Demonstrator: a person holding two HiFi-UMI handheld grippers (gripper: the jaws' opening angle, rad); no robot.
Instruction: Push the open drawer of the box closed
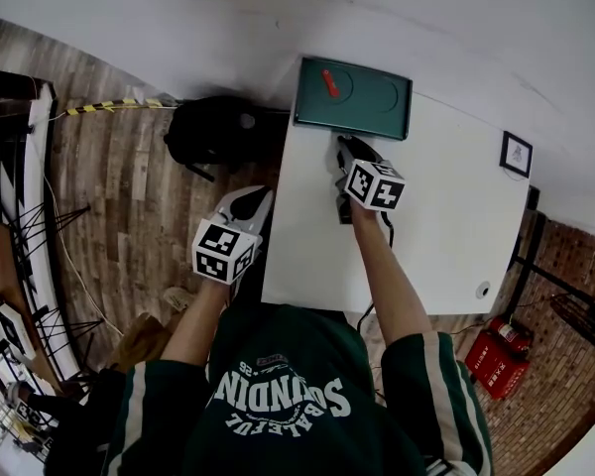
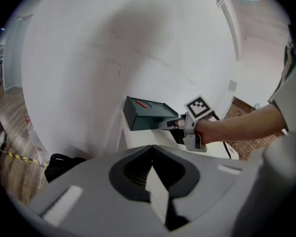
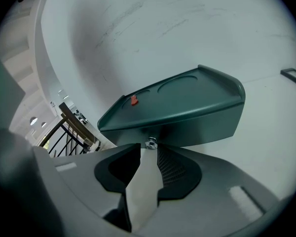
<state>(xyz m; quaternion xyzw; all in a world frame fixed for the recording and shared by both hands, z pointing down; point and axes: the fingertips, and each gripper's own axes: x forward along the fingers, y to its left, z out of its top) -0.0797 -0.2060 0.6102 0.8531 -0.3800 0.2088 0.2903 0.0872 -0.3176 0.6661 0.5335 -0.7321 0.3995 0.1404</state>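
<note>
Right tongs (image 3: pixel 148 151) closed at box (image 3: pixel 187 113) knob (image 3: pixel 150 143), left tongs (image 2: pixel 152 152) off table (image 1: pixel 446 236) edge

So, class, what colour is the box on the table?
The box is dark green; right gripper view.

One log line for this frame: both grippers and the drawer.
right gripper: shut, tips at knob on box front | left gripper: shut, empty, off table | drawer gap: cannot tell
</note>
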